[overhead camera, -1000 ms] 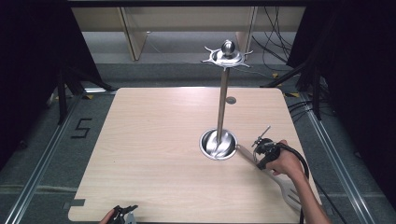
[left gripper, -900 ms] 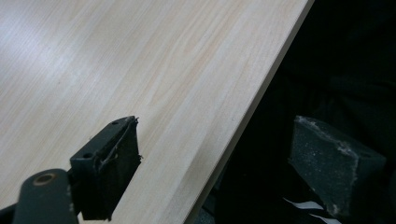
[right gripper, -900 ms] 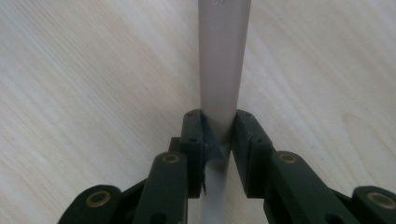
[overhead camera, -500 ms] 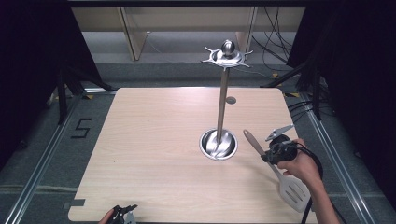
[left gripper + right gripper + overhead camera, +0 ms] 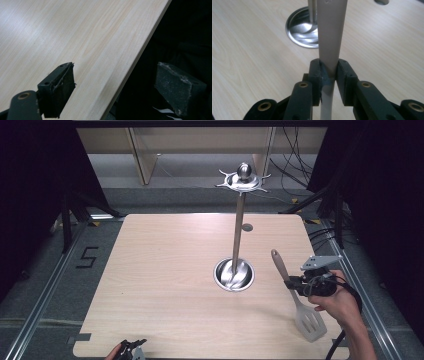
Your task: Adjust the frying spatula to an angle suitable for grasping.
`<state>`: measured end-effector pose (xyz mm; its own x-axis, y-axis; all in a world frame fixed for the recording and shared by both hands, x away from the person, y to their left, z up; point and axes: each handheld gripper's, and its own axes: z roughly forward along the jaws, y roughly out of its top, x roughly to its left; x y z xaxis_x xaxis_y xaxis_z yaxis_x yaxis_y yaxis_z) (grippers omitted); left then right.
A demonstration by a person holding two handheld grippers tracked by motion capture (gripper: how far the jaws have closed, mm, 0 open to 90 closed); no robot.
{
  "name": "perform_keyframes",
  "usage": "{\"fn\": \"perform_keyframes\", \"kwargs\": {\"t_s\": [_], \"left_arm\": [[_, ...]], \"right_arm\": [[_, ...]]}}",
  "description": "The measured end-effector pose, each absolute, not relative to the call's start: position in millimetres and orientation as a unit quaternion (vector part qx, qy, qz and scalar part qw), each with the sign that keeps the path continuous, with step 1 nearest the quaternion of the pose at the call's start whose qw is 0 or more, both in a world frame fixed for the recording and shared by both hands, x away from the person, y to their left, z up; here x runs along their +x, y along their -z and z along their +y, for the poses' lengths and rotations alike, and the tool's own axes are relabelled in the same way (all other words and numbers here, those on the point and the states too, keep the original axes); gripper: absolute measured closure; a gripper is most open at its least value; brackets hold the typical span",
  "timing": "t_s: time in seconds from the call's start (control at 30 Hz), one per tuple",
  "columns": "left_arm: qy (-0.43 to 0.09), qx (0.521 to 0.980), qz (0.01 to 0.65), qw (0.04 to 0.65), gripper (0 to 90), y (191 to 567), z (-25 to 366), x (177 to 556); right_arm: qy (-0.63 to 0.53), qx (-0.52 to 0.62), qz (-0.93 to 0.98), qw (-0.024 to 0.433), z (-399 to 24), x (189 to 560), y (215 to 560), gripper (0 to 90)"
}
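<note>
– Spatula (image 5: 300, 300) from the high view?
– Over the wooden table's (image 5: 165, 285) right side, right gripper (image 5: 299, 283) on its handle, right of the steel utensil stand (image 5: 235, 270); left gripper (image 5: 134, 346) at the near edge.
– Left gripper view?
– Jaws wide apart, straddling that edge.
– Right gripper view?
– Jaws clamped on the handle.
</note>
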<state>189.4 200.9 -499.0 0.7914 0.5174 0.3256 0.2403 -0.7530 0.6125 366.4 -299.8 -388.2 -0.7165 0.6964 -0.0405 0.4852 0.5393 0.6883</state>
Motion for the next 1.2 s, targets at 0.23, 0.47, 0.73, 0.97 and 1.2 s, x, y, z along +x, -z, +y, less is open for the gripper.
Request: {"fn": "perform_keyframes", "kwargs": {"t_s": [0.23, 0.47, 0.73, 0.97, 1.2], "left_arm": [[-0.246, 0.904, 0.211, 0.280, 15.2, 501, 201, 190], [-0.248, 0.902, 0.214, 0.281, 15.2, 502, 200, 190], [-0.236, 0.906, 0.210, 0.283, 15.2, 501, 201, 191], [-0.235, 0.906, 0.209, 0.283, 15.2, 501, 201, 191], [-0.238, 0.905, 0.209, 0.283, 15.2, 501, 201, 191]], "right_arm": [[-0.358, 0.358, 0.848, 0.158, -303, 355, 377, 75.7], [-0.432, 0.339, 0.820, 0.161, -307, 350, 361, 75.8], [-0.480, 0.311, 0.806, 0.155, -299, 354, 351, 75.7], [-0.485, 0.307, 0.804, 0.158, -292, 357, 342, 75.7], [-0.496, 0.306, 0.795, 0.165, -287, 362, 328, 75.6]]}}
